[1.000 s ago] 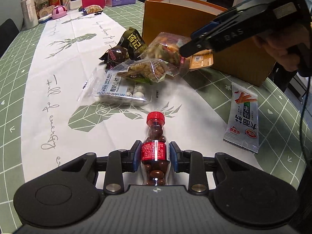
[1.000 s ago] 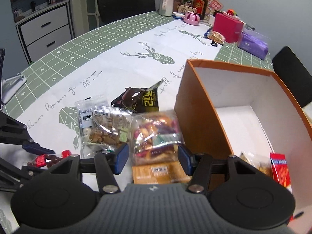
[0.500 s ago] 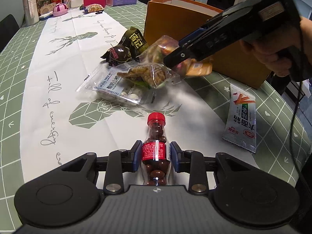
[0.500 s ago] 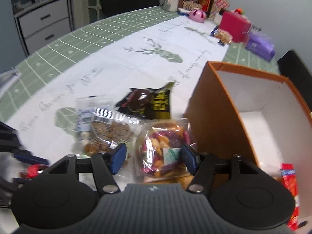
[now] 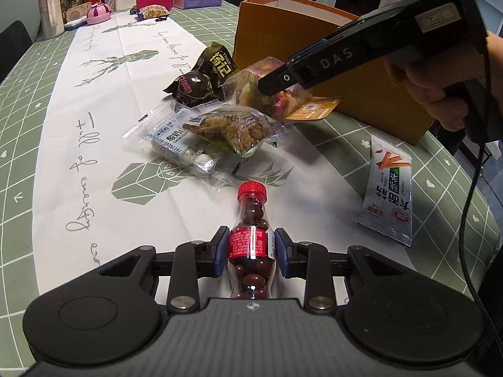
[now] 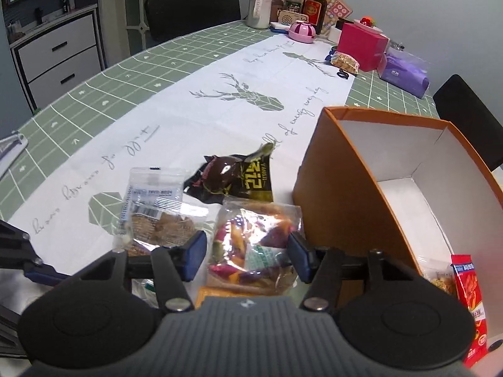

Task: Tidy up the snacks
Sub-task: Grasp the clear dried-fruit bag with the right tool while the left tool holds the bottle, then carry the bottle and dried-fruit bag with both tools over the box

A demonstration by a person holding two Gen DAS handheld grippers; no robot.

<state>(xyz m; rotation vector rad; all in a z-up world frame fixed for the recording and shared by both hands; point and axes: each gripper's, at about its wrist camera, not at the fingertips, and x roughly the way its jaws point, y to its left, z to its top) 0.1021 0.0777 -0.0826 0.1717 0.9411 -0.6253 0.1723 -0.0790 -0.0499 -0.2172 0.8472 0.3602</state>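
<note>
Table (image 6: 103, 94): green grid cloth under a white deer-print runner (image 6: 220, 110); drawers and dark chairs behind. My left gripper (image 5: 250, 249) is clamped on a small candy bottle (image 5: 250, 220) with a red cap, near edge. My right gripper (image 6: 247, 253) has its jaws apart astride a mixed-chip bag (image 6: 251, 245) beside the orange box (image 6: 345, 182) (pad contact unclear). The bag's lower end is hidden by the gripper body. Box contents are cut off at right.

The left hand-held gripper (image 5: 250, 250) clamps a red-capped bottle of chocolate balls (image 5: 250, 232) above the desk (image 5: 28, 100). The right hand-held gripper (image 5: 284, 78) hovers at a clear snack bag (image 5: 261, 89) beside the orange box (image 5: 339, 62).
</note>
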